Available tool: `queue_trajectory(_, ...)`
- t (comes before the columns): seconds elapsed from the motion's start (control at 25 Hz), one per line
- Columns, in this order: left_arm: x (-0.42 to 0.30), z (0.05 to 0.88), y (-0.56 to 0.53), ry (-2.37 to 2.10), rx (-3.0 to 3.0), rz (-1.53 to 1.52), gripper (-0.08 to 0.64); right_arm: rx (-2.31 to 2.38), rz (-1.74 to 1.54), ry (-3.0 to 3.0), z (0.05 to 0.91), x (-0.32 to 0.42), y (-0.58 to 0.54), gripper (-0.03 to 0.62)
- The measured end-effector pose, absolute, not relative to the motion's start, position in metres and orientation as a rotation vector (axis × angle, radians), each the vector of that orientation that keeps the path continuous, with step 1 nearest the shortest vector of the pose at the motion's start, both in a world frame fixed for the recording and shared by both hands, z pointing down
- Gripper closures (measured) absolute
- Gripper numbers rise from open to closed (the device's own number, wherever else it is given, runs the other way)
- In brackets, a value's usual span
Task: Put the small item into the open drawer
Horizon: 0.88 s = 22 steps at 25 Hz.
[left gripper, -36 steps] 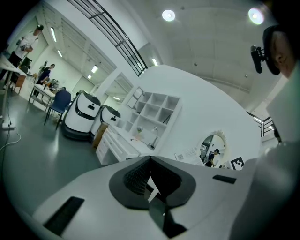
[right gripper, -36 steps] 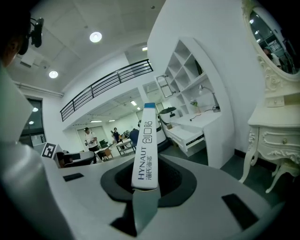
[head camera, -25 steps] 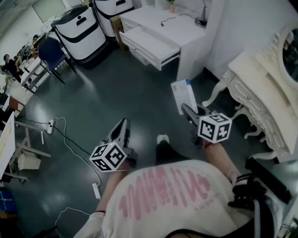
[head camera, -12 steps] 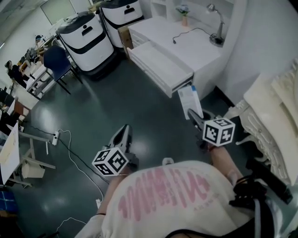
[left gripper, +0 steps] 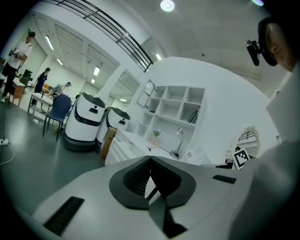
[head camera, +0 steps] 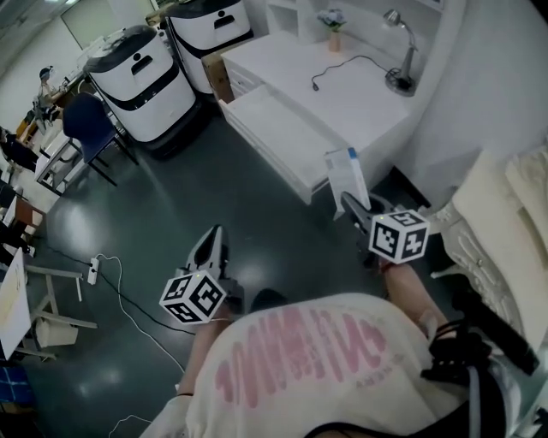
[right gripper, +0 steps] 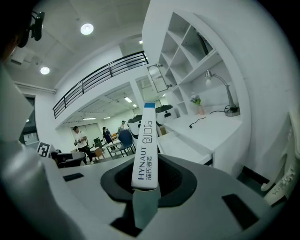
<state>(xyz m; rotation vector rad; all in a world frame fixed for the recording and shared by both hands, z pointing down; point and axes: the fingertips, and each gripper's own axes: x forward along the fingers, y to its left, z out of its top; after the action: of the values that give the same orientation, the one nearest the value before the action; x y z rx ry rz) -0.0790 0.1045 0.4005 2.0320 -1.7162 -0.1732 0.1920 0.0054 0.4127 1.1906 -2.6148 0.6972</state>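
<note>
The small item is a flat white box with a blue end (head camera: 346, 174), printed HYNAUT (right gripper: 145, 152). My right gripper (head camera: 354, 204) is shut on its lower end and holds it upright (right gripper: 146, 180). The open drawer (head camera: 276, 139) juts from the white desk (head camera: 347, 94) just ahead and left of the box; in the right gripper view the drawer (right gripper: 180, 146) lies right of the box. My left gripper (head camera: 211, 241) hangs over the dark floor, short of the drawer. Its fingers meet at the tips with nothing between them (left gripper: 150, 161).
On the desk stand a lamp (head camera: 401, 53), a black cable (head camera: 338, 68) and a small plant (head camera: 333, 21). Two white-and-black machines (head camera: 141, 73) stand left of the desk, with a blue chair (head camera: 86, 124) beyond. An ornate white dressing table (head camera: 505, 227) is close on the right. A power strip (head camera: 94, 270) lies on the floor.
Both grippers have travelled toward the desk; the drawer now sits nearer and lower in the head view. The box stays held in the right gripper.
</note>
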Motion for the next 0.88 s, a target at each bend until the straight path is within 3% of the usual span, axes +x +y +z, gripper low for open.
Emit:
queue_trajectory(0.44, -0.115, 0.429, 0.007, -1.621, 1.990, -0.179, 0.531, 1.222, 0.795, -2.511, 0.459, 0.154, -0.070, 0.504)
queue_trajectory(0.88, -0.179, 0.400, -0.137, -1.549, 2.062, -0.150, 0.531, 1.319, 0.817, -2.489, 0.440, 0.093, -0.187, 0.504)
